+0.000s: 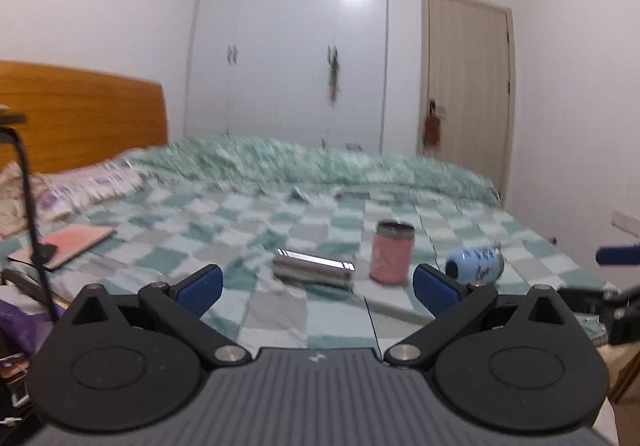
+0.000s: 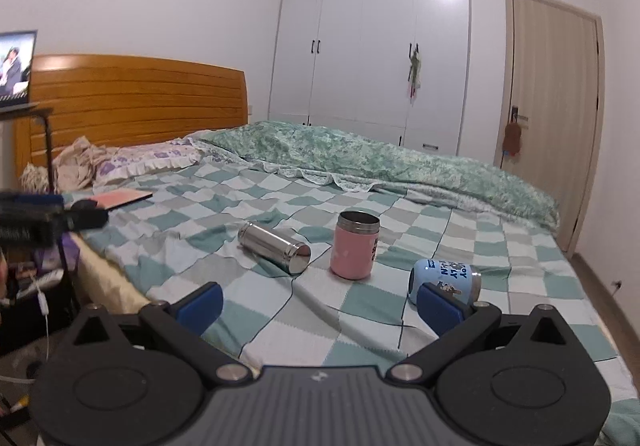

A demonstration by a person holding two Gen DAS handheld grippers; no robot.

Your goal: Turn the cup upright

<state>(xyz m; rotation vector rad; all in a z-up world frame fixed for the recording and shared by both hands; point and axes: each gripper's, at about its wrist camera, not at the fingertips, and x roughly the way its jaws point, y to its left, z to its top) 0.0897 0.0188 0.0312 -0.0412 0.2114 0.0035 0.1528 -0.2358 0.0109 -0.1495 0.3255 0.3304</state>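
blue cup [image 2: 444, 280] on its side on bed [image 2: 248, 286], right of upright pink cup [image 2: 355, 246], long axis crosswise. right gripper [image 2: 320, 304] nearer, wide open, empty, cup by its right finger. left gripper [image 1: 316, 288] wide open, empty, farther.

Both wrist views low, bedward, perhaps side-by-side.
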